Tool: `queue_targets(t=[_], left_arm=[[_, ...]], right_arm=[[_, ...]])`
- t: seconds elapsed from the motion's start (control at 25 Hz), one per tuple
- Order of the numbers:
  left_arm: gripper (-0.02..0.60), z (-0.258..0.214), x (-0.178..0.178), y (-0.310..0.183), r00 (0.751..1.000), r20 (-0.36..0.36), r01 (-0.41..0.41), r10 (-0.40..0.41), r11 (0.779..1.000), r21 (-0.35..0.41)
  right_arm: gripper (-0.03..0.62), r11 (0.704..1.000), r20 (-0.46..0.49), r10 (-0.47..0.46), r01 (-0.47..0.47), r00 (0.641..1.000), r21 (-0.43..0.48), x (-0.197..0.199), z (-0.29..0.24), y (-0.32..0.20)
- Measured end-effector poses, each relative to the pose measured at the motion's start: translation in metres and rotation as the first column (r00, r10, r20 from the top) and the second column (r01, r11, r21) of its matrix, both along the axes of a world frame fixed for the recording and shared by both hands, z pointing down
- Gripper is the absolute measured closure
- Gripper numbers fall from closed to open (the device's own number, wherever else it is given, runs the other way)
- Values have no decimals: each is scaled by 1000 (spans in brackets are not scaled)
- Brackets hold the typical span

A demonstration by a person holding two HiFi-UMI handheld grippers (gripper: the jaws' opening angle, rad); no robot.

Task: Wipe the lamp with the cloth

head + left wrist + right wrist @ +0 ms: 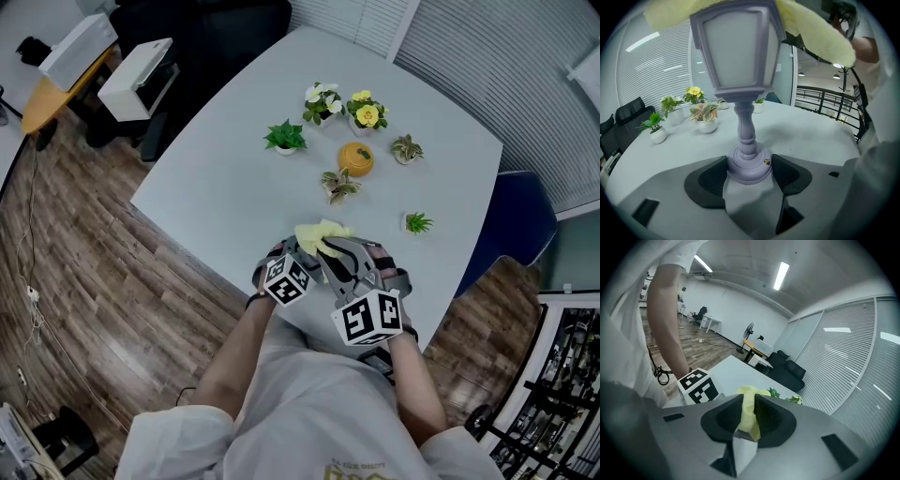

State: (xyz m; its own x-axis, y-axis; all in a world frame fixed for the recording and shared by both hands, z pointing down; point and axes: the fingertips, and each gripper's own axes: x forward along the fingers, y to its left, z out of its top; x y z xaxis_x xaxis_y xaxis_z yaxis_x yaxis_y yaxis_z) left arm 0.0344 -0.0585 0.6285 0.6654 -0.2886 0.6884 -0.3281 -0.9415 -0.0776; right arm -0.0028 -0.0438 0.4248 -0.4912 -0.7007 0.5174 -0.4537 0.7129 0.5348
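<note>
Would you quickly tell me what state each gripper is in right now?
Left gripper: closed on the base of the lamp, holding it.
Right gripper: closed on the yellow cloth, holding it.

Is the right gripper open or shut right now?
Shut. The right gripper has its jaws closed on the yellow cloth, which sticks out between them.
</note>
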Motion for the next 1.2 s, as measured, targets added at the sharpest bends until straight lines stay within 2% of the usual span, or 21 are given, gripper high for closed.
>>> queue_targets(t=[0.24,0.6,1.2], left_arm=[[272,0,0,0,1000,0,0,0,1000,0],[272,1,0,1,1000,-2,-1,1,1000,4],[272,-1,0,1,1000,-4,-1,1,1000,6]], right_arm=[[513,999,-62,-39,39,997,9,-9,2,-8],[511,999,-67,-43,42,997,-14,-14,4,-23],[513,995,13,65,-64,998,-73,0,4,-50]])
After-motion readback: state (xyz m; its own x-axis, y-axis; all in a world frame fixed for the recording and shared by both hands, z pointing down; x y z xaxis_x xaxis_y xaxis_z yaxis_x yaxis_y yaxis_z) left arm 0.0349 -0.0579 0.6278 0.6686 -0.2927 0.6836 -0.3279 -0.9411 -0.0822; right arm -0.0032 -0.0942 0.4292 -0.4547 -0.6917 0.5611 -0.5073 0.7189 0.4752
